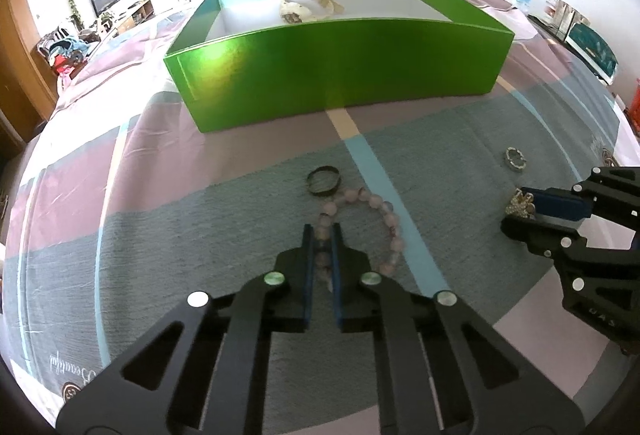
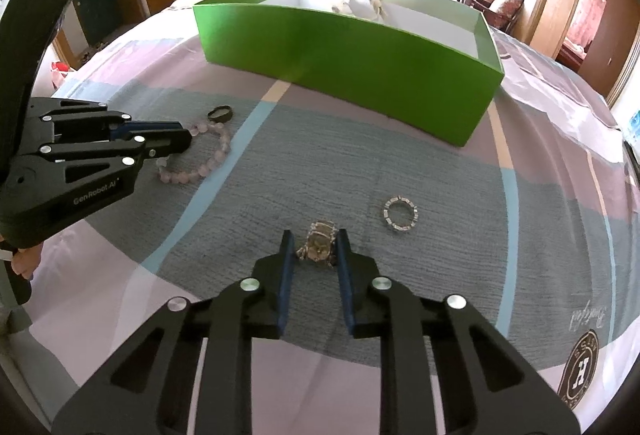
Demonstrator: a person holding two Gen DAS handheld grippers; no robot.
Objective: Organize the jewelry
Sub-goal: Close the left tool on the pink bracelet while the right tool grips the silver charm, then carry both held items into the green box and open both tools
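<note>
Beads point(image 1: 372, 211) are light and limp, pinched by left tongs point(image 1: 322, 231); right tongs point(image 2: 314, 241), part open, straddle small stiff brooch point(image 2: 319, 247).

Pink bead bracelet point(image 1: 360, 219) beside dark ring point(image 1: 324, 181), silver ring point(image 2: 401, 214), gold brooch point(image 2: 319, 245), cream bracelet point(image 1: 306, 5) in green box point(image 1: 340, 75)

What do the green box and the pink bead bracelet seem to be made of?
Green box: likely cardboard with a glossy, foil-like green outside, judging by the sheen and thin folded walls; the inside looks matte white.
Pink bead bracelet: round, pale, slightly translucent beads, perhaps stone or glass; which one is unclear.
</note>
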